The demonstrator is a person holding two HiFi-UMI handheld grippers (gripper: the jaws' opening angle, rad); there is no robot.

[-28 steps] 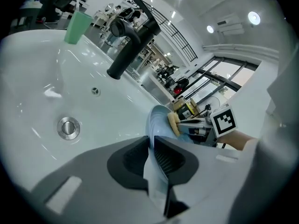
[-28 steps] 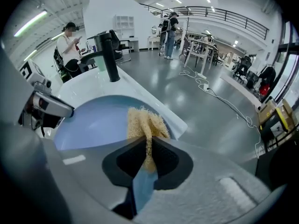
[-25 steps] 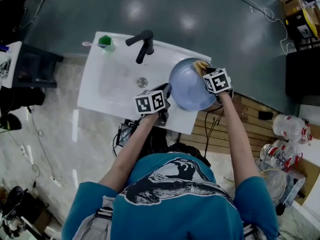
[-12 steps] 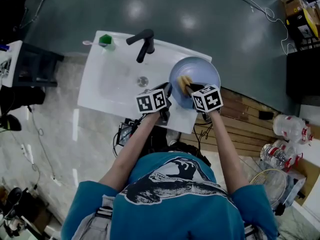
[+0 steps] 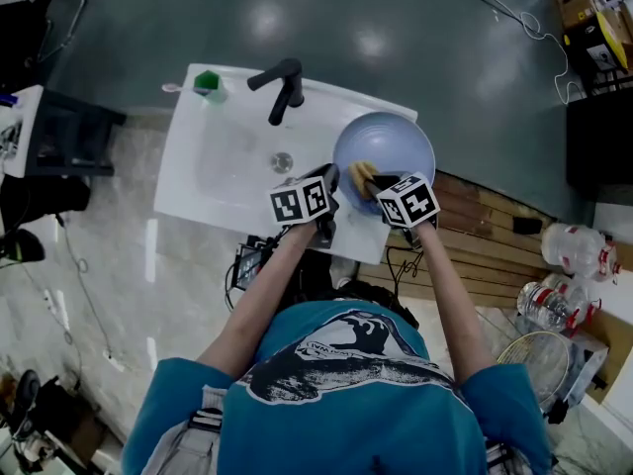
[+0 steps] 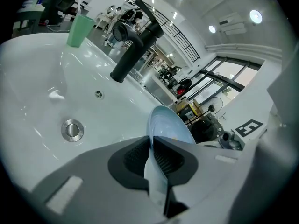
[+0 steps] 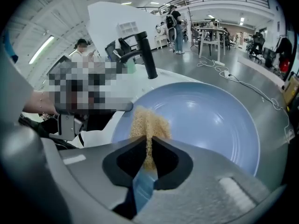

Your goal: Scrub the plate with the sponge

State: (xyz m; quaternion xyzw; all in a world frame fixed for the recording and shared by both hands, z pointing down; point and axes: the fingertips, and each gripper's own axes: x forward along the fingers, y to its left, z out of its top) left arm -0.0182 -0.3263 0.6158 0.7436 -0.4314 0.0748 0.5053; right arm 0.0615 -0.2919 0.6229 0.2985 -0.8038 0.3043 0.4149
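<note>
A pale blue plate (image 5: 391,146) is held over the right end of the white sink (image 5: 213,171). My left gripper (image 5: 328,181) is shut on the plate's left rim (image 6: 156,171); the plate (image 6: 168,125) runs edge-on between its pads. My right gripper (image 5: 371,181) is shut on a tan sponge (image 5: 362,177), which lies against the plate's face near its lower left rim. In the right gripper view the sponge (image 7: 148,127) sticks out past the jaws onto the plate (image 7: 210,120).
A black faucet (image 5: 282,87) stands at the sink's back edge, with the drain (image 5: 282,162) below it. A green cup (image 5: 209,82) sits at the back left corner. Wooden slats (image 5: 485,245) lie to the right. People stand in the room behind (image 7: 177,22).
My right gripper has dragged the sponge from the plate's upper right edge down and left across its face to the lower left. The left gripper and plate have stayed put.
</note>
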